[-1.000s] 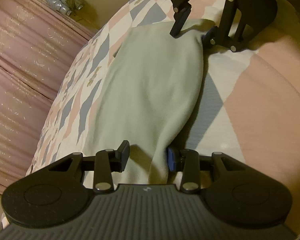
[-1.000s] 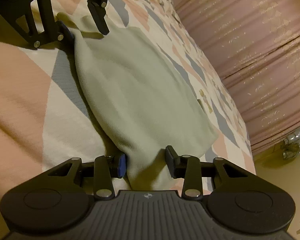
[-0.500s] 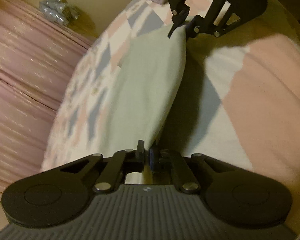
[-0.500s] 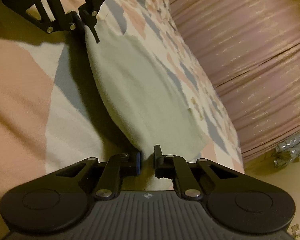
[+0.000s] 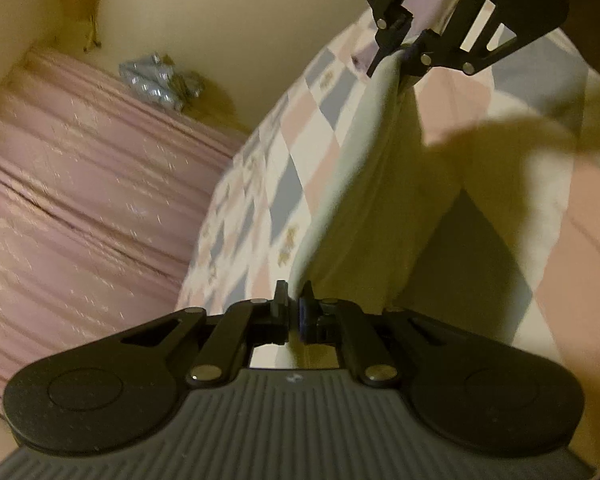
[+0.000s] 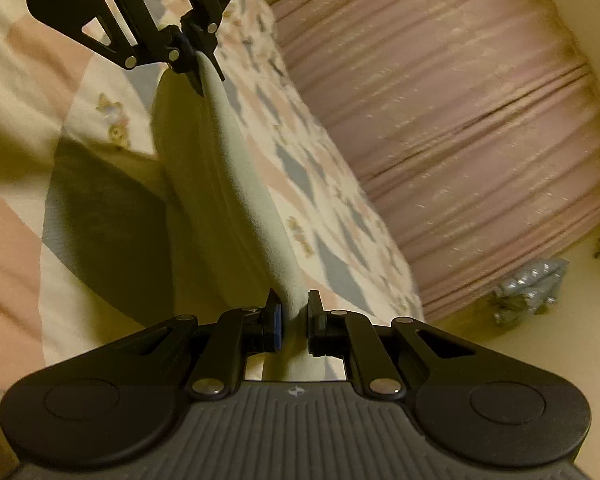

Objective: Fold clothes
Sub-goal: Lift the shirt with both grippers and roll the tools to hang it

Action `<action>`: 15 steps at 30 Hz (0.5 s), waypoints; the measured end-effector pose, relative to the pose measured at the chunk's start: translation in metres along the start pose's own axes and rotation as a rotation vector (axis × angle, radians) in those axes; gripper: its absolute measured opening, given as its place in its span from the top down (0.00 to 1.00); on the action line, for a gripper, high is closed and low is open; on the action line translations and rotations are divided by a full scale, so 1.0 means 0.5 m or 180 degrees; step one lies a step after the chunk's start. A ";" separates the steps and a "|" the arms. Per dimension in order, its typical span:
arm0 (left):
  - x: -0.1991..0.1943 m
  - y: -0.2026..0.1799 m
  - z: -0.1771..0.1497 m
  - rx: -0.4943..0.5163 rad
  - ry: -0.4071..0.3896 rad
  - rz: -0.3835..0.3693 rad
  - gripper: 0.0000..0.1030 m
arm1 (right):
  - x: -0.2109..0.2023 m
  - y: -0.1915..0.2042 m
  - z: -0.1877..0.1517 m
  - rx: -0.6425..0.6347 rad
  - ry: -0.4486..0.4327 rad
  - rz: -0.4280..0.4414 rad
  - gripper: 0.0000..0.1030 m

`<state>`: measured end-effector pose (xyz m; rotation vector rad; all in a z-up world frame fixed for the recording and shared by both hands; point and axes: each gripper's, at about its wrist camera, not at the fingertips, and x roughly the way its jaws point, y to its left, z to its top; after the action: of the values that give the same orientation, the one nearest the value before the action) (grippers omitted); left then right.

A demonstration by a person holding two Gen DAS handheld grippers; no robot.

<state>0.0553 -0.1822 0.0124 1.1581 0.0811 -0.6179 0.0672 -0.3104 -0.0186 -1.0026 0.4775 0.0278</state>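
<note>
Fabric: pale green garment (image 5: pixel 364 184), soft, light, limp; sags between grips.
Place: raised above the patchwork bedspread (image 5: pixel 300 128).
Left hand-held gripper (image 5: pixel 294 312): clamped on one edge.
Right hand-held gripper (image 6: pixel 294 320): clamped on the opposite edge.
Hold: corners, kept taut.

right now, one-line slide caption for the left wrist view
Left gripper and right gripper pinch the pale green garment above the patchwork bedspread.

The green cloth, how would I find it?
Look at the bed with the patchwork quilt. The pale green cloth hangs above it, stretched between the left gripper and the right gripper. It alone is plain.
</note>
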 end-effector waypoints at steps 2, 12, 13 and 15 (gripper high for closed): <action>-0.014 0.001 0.021 0.0021 -0.0094 -0.0008 0.97 | -0.025 -0.014 -0.002 0.0026 0.0034 -0.0073 0.92; 0.018 -0.013 0.117 0.0103 -0.0428 -0.0153 0.97 | -0.082 -0.060 -0.072 0.0304 0.0262 -0.0272 0.92; 0.033 -0.010 0.123 0.0099 -0.0468 -0.0174 0.97 | -0.075 -0.067 -0.081 0.0333 0.0282 -0.0279 0.92; 0.071 -0.005 0.136 0.0097 -0.0534 -0.0210 0.97 | -0.057 -0.082 -0.099 0.0395 0.0322 -0.0289 0.92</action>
<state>0.0668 -0.2567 0.0257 1.1322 -0.0334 -0.7746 0.0330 -0.3678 0.0033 -0.9055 0.5193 -0.1330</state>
